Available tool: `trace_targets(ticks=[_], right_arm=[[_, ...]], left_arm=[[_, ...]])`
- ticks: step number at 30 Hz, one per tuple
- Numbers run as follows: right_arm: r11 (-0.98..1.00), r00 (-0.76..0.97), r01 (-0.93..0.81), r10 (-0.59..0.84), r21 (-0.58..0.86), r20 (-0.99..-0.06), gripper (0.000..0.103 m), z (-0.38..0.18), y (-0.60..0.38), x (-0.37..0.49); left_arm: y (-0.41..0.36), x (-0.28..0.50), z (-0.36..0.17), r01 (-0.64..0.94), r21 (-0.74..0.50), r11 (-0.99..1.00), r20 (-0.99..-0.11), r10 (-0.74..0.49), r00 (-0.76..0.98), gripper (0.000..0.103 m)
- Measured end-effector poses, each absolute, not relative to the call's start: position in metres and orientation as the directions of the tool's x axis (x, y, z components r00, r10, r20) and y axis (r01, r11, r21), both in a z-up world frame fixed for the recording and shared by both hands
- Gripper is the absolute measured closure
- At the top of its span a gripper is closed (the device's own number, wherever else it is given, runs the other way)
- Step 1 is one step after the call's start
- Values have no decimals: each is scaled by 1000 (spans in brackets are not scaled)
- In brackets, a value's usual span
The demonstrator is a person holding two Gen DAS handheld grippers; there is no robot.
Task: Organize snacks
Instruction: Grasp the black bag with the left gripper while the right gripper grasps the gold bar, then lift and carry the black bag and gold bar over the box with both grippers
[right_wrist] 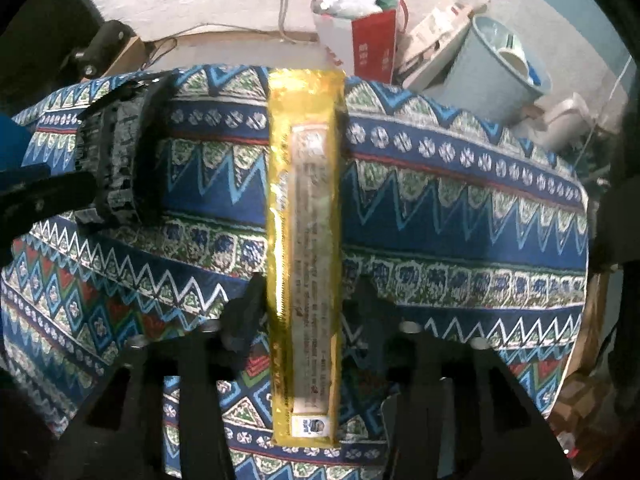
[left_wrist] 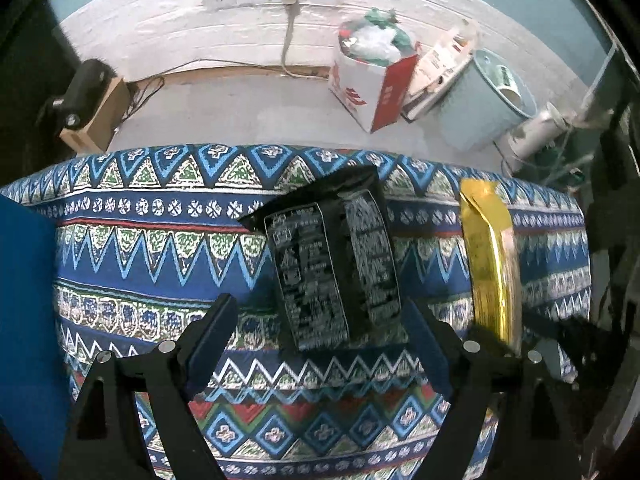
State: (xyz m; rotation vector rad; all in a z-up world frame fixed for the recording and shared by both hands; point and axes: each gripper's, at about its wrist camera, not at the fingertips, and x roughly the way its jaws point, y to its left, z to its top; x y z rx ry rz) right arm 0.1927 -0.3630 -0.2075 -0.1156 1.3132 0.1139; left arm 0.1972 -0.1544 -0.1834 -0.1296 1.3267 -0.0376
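Observation:
A black snack packet (left_wrist: 334,268) with white print lies on the patterned cloth (left_wrist: 152,240), between and just beyond the fingers of my left gripper (left_wrist: 320,320), which is open and not touching it. A long gold snack packet (right_wrist: 306,248) lies lengthwise between the fingers of my right gripper (right_wrist: 308,300); the jaws stand close at its sides. The gold packet also shows in the left wrist view (left_wrist: 490,256), to the right of the black one. The black packet shows in the right wrist view (right_wrist: 120,160) at the left.
The cloth-covered table ends at its far edge (left_wrist: 280,150). Beyond it on the floor stand a red and white bag (left_wrist: 372,88) full of rubbish, a pale blue bin (left_wrist: 480,100) and a wooden box (left_wrist: 96,120). A blue object (left_wrist: 24,320) is at the left.

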Motion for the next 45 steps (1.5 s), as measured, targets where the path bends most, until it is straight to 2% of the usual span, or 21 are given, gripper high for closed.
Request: trace_targets(ticks=[6, 17, 21, 23, 24, 25, 26, 28, 36, 45], right_arm=[[990, 256, -139, 35, -1, -966, 49, -209, -374, 195], [986, 280, -160, -8, -55, -960, 49, -212, -357, 190], [986, 289, -153, -15, -62, -957, 49, -211, -355, 189], [987, 303, -148, -19, -67, -953, 58, -209, -353, 186], [987, 309, -150, -14, -63, -951, 67, -207, -350, 185], [986, 312, -151, -17, -68, -950, 72, -206, -346, 181], [986, 315, -152, -21, -72, -949, 72, -205, -343, 179], [985, 320, -156, -20, -74, -947, 72, -205, -340, 177], [986, 335, -151, -21, -76, -942, 72, -191, -328, 167], [986, 357, -147, -17, -74, -934, 73, -167, -324, 158]], left_arm=[[-158, 208, -199, -97, -95, 991, -974, -72, 214, 17], [-161, 217, -209, -146, -131, 981, -972, -98, 212, 16], [-165, 220, -215, -137, -109, 984, -977, -81, 196, 16], [-167, 219, -216, -125, -101, 987, -976, -74, 207, 16], [-168, 217, -215, -115, -105, 988, -972, -78, 222, 19], [-168, 215, -214, -108, -105, 989, -970, -78, 231, 26], [-168, 212, -213, -96, -95, 991, -968, -70, 241, 33], [-170, 207, -211, -56, -81, 995, -966, -64, 250, 38], [-157, 185, -203, -2, -44, 999, -963, -42, 267, 38], [-140, 156, -171, 97, 25, 995, -952, -5, 305, 38]])
